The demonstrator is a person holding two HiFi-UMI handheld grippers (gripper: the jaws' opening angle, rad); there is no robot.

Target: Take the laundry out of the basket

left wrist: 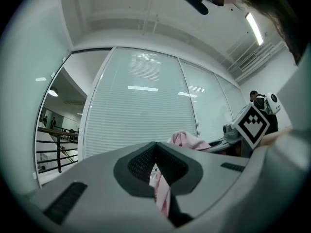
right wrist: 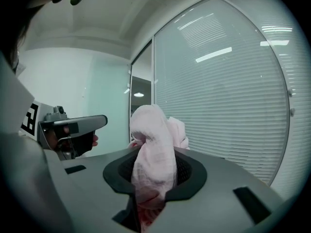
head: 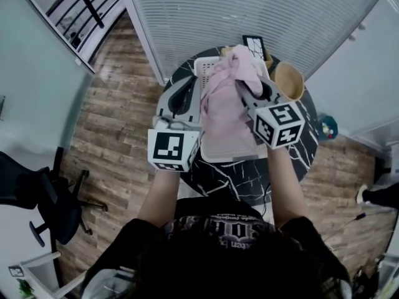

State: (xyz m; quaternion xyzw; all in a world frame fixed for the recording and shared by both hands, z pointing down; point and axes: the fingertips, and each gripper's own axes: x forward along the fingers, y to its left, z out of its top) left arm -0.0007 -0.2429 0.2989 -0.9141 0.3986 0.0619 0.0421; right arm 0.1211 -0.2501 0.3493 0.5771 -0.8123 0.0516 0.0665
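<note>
- A round, dark, marble-patterned desk (head: 302, 157) stands on a wood-plank floor (head: 112, 123), in front of a wall of glass with closed white blinds (head: 249, 11).
- A white slotted laundry basket (head: 234, 147) sits on the desk, directly under both claws.
- The left claw (left wrist: 158, 171) is clenched on a thin, flattened edge of a pink cloth (head: 224, 98), which hangs out below its pads.
- The right claw (right wrist: 153, 178) is clamped on a thick, rolled bunch of the same cloth, which bulges up above its pads.
- The cloth is pale pink, soft and crumpled, with a fine woven texture. It is lifted above the basket and spans from one claw to the other, its lower folds draping down between them.
- A tan bowl (head: 288, 81) stands just right of the right claw, beside the basket.
</note>
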